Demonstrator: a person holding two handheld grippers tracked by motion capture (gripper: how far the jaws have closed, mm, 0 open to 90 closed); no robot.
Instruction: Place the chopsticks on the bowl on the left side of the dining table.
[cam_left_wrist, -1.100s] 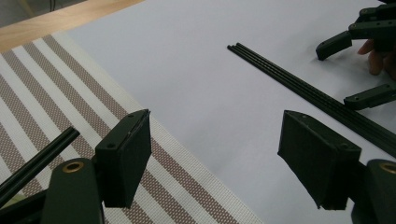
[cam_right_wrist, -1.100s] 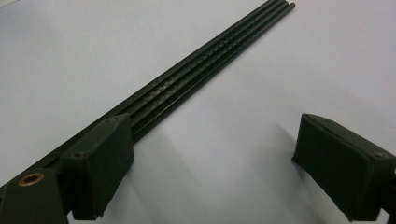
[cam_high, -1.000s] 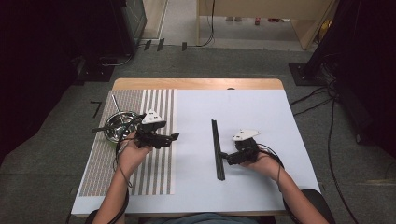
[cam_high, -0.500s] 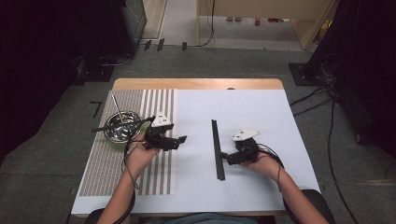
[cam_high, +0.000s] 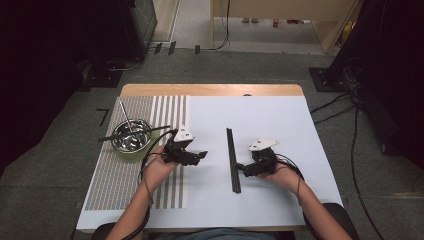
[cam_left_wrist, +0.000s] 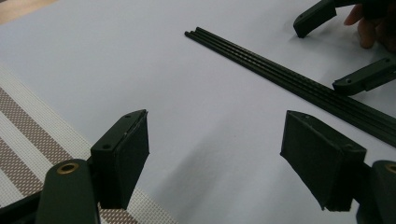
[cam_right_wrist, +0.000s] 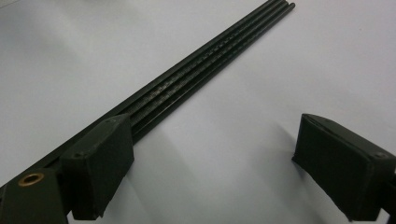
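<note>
Both grippers empty, jaws spread: left gripper (cam_high: 200, 155), right gripper (cam_high: 241, 169). Black rods (cam_high: 232, 160) lie bundled mid-desk (cam_high: 280, 120) between them. Looks like a pickup approach; next they'd need to straddle the bundle.

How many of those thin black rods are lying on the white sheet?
3, as far as the gripper views show: the black rods lie side by side, touching, in one bundle mid-table between the left gripper and the right gripper. More could be hidden underneath.
</note>
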